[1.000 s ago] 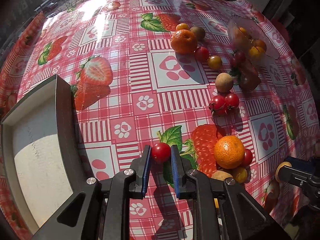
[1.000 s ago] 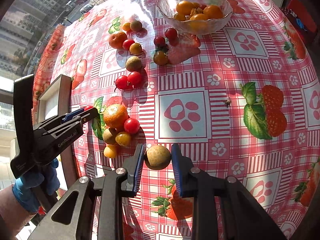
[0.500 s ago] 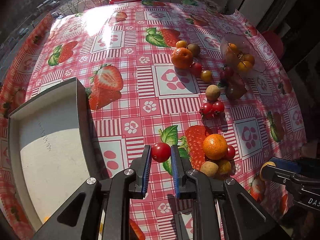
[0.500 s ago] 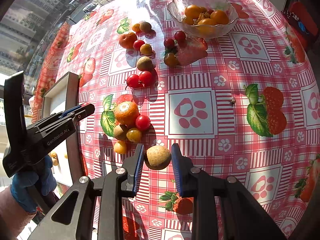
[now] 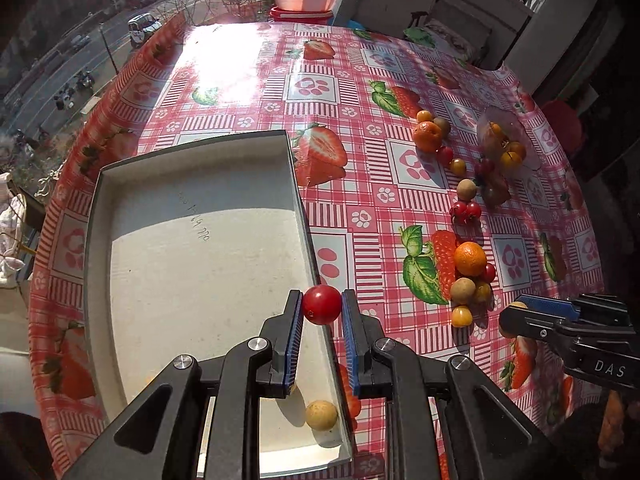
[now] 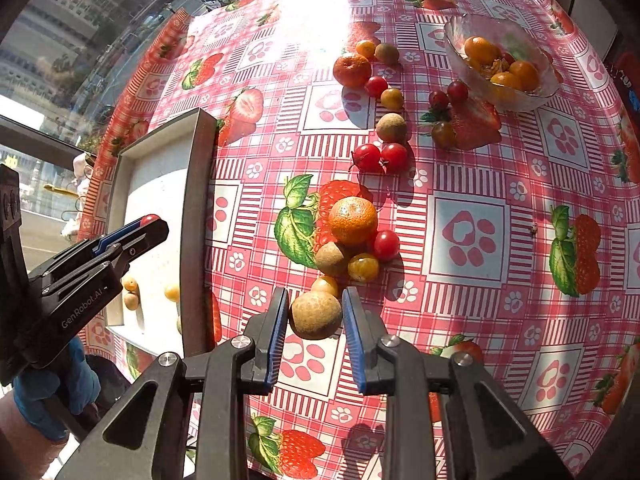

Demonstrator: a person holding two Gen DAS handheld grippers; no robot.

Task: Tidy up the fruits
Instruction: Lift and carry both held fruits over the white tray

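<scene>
Left gripper (image 5: 322, 322) clamped on cherry tomato (image 5: 321, 304), now carried from over tablecloth (image 5: 360, 184) to white tray's (image 5: 192, 240) right wall; right gripper (image 6: 315, 322) clamped on brown round fruit (image 6: 315, 314), lifted beside pile; both probably near drop-off.

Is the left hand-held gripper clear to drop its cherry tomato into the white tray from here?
Probably yes. The left hand-held gripper holds the cherry tomato over the white tray, just inside its right wall, and the floor below looks bare; the few small fruits lie nearer the tray's near end.
</scene>
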